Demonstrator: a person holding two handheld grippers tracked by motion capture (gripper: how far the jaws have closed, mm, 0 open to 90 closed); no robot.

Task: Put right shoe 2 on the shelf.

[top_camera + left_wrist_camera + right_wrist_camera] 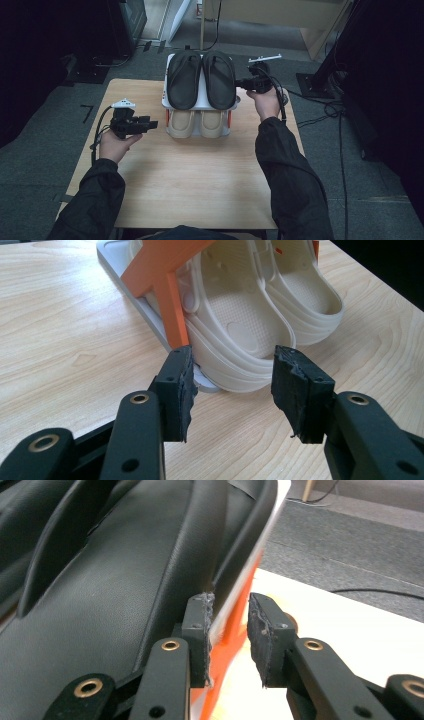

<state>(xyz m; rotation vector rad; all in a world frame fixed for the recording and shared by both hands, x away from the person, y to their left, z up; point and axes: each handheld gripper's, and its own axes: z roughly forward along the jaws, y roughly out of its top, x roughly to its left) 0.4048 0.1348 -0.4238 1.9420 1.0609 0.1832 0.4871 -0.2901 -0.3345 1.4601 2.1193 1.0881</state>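
I find a two-tier shoe rack [165,95] at the far middle of the wooden table [200,175], black sandals [219,77] on top and beige clogs [181,123] on the lower shelf. My right gripper [239,83] sits at the right sandal's edge, jaws narrowly parted astride the rack's white rim, not clamped. My left gripper [154,123] hovers spread just left of the clogs, touching nothing.
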